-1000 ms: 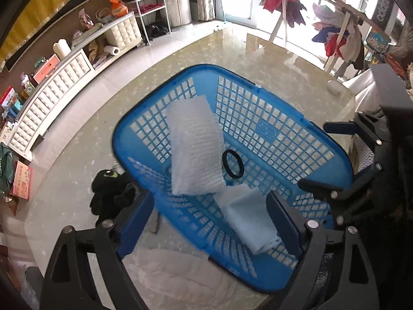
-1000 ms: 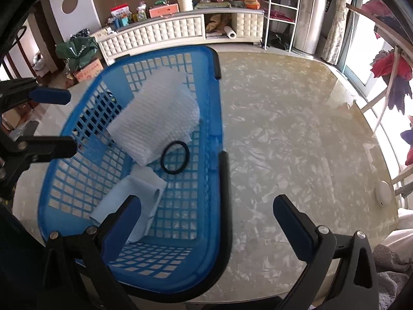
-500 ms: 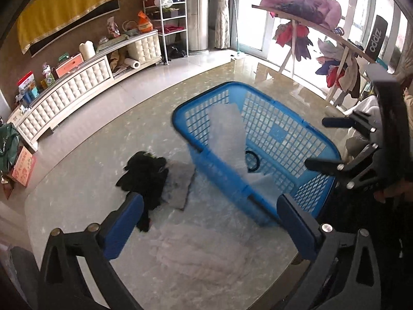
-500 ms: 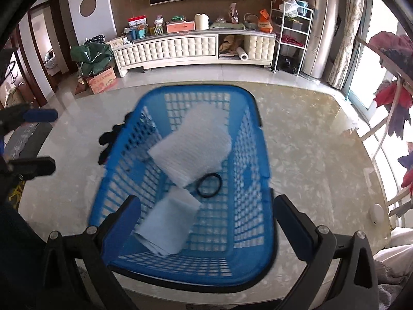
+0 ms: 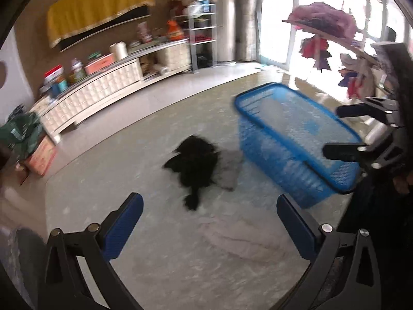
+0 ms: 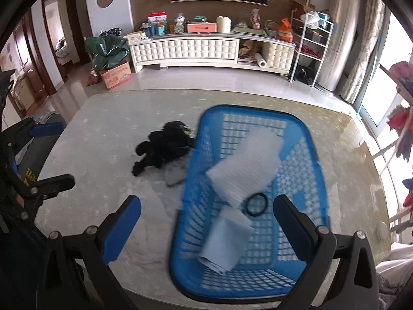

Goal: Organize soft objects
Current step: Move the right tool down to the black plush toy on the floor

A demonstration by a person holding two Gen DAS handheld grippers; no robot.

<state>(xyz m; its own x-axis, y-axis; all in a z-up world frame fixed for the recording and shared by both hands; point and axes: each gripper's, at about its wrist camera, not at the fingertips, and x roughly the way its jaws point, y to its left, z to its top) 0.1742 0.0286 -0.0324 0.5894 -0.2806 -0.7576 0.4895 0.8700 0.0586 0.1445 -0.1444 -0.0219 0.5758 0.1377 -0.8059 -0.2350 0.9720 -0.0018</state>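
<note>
A blue plastic basket [image 6: 316,170] stands on the marble table [image 6: 103,134]; it also shows in the left wrist view [image 5: 284,170]. In it lie a white textured cloth [image 6: 245,168], a light blue cloth [image 6: 224,242] and a black ring [image 6: 256,204]. A black soft toy [image 5: 193,160] lies left of the basket beside a grey cloth [image 5: 228,168]; the toy also shows in the right wrist view [image 6: 165,149]. A pale white cloth [image 5: 232,240] lies on the table near me. My left gripper [image 5: 209,222] is open and empty above the table. My right gripper [image 6: 206,222] is open and empty above the basket's near end.
A long white cabinet [image 6: 185,49] with boxes on top stands across the room. A metal shelf rack [image 6: 309,46] stands at its right. A clothes rack [image 5: 330,38] with garments stands by the window. A cardboard box [image 6: 116,75] sits on the floor.
Both grippers have pulled back and up from the basket. The left view has swung left, so the black toy and grey cloth now sit in the middle. Nothing was taken hold of.
</note>
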